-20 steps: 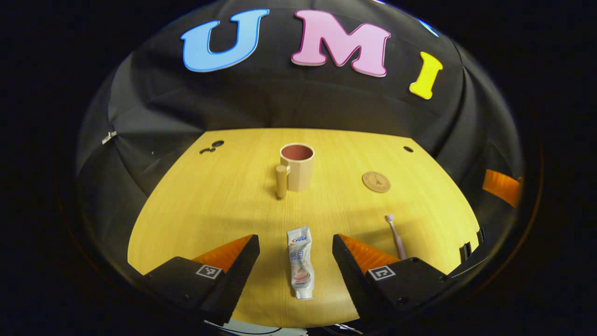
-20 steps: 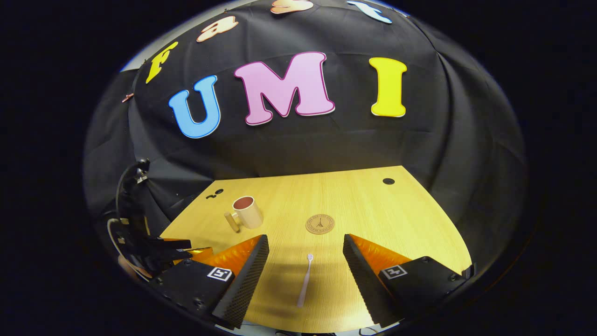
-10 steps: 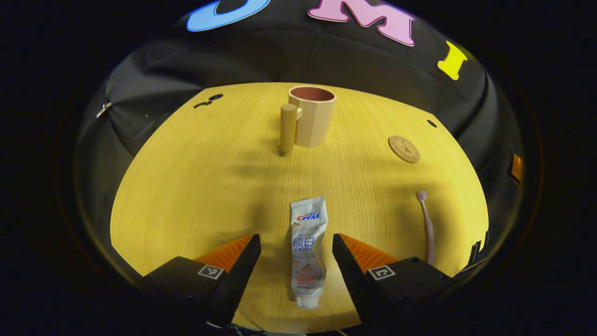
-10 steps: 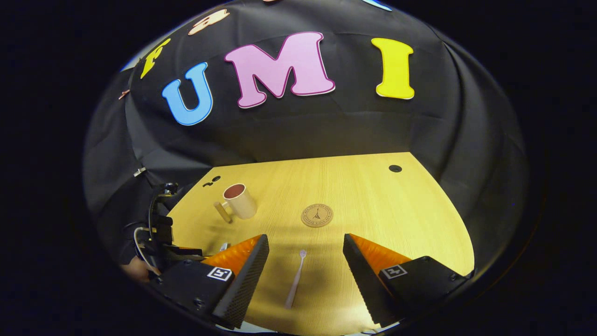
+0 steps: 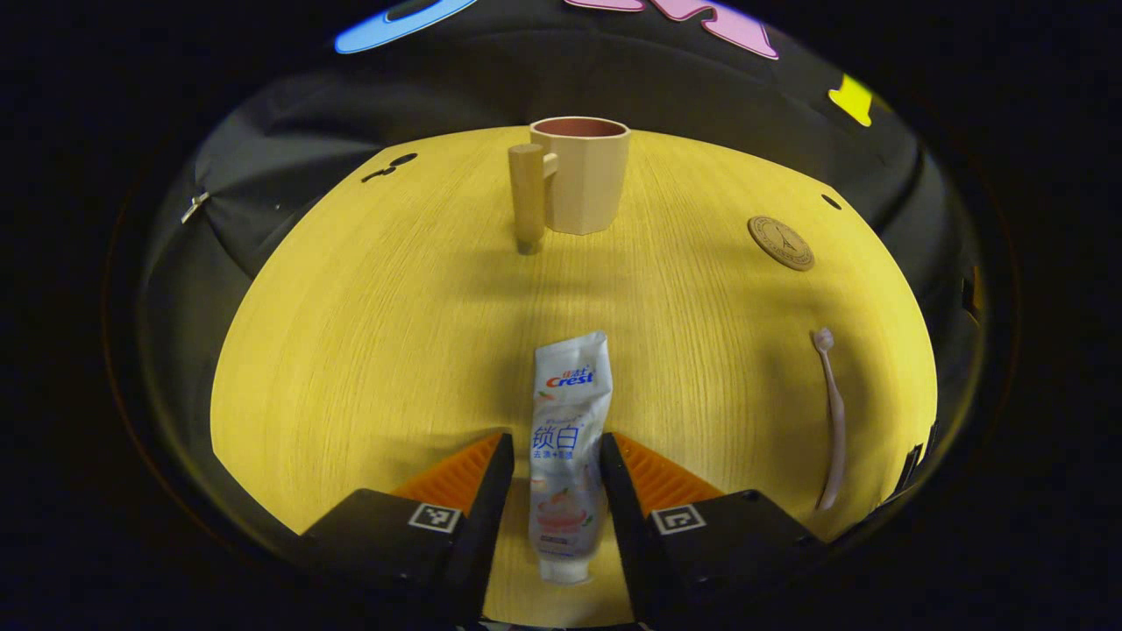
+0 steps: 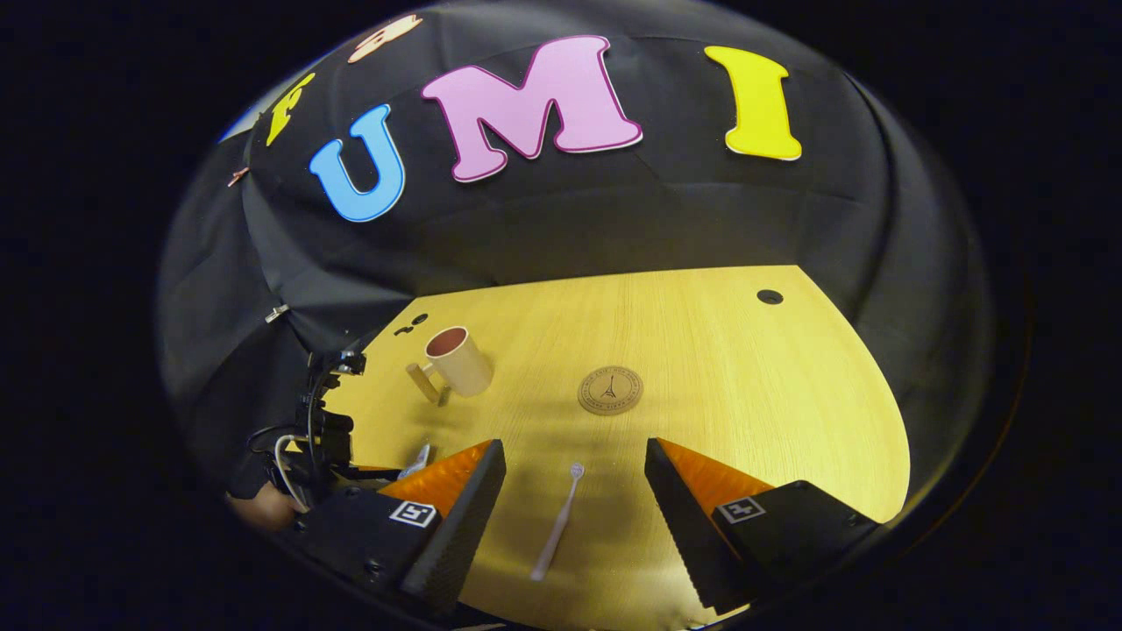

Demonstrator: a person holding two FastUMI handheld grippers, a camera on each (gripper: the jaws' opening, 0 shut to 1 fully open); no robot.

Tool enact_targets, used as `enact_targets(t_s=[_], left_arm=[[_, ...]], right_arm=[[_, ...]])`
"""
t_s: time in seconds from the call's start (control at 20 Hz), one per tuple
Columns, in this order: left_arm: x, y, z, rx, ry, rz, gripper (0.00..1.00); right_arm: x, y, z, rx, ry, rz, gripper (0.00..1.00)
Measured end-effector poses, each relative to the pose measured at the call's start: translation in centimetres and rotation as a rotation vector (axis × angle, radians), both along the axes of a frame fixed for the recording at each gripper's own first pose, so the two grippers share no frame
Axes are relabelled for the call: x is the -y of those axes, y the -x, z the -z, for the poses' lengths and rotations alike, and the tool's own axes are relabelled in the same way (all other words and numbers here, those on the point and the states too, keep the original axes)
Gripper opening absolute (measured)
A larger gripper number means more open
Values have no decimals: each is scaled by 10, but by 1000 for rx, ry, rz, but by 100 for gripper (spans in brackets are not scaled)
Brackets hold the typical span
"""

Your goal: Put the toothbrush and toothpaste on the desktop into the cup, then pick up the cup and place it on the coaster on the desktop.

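Observation:
The white toothpaste tube (image 5: 565, 447) lies flat on the wooden desktop (image 5: 351, 350), cap towards me, between the fingers of my left gripper (image 5: 554, 438). The jaws stand narrow around it: the right finger meets the tube, and a thin gap shows on the left. The beige cup (image 5: 583, 175) stands upright farther ahead, handle to its left. My right gripper (image 6: 574, 447) is open above the pale toothbrush (image 6: 554, 526), which lies between its fingers on the desktop (image 6: 745, 394). The round coaster (image 6: 610, 390) lies beyond it, with the cup (image 6: 458, 361) to the left.
The toothbrush (image 5: 833, 412) and coaster (image 5: 780, 243) lie right of the tube. Small cable holes (image 5: 830, 202) (image 6: 770, 296) sit near the far edge. The other gripper (image 6: 324, 438) and a hand (image 6: 259, 508) show at the left. Black cloth walls surround the desk.
My left gripper moved forward and down over the toothpaste, and its jaws narrowed around the tube. My right gripper drifted slightly, staying open over the toothbrush.

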State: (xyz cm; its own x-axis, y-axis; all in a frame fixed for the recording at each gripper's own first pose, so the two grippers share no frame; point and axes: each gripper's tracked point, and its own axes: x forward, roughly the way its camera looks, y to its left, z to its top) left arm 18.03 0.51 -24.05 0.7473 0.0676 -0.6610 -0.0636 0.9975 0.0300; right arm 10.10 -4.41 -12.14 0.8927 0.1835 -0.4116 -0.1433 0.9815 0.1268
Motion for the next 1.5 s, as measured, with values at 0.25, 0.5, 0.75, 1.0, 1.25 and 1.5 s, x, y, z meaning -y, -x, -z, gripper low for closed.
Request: enact_targets(t_s=[0.25,0.5,0.75,1.0,1.25,1.5], left_arm=[[10,-2,-2,-1,-8,-1,47],[11,-5,-2,8,34,-4,27],[13,4,-7,19,79,60,23],[8,26,-24,56,121,90,22],[1,65,-29,74,160,99,23],[-11,88,-15,51,177,94,22]], right_arm=[[18,4,15,-39,-28,84,98],[19,16,39,-109,-1,130,98],[1,17,64,-177,6,148,99],[-11,17,101,-271,65,161,98],[-15,18,134,-379,101,191,99],[-21,15,158,-435,143,196,99]])
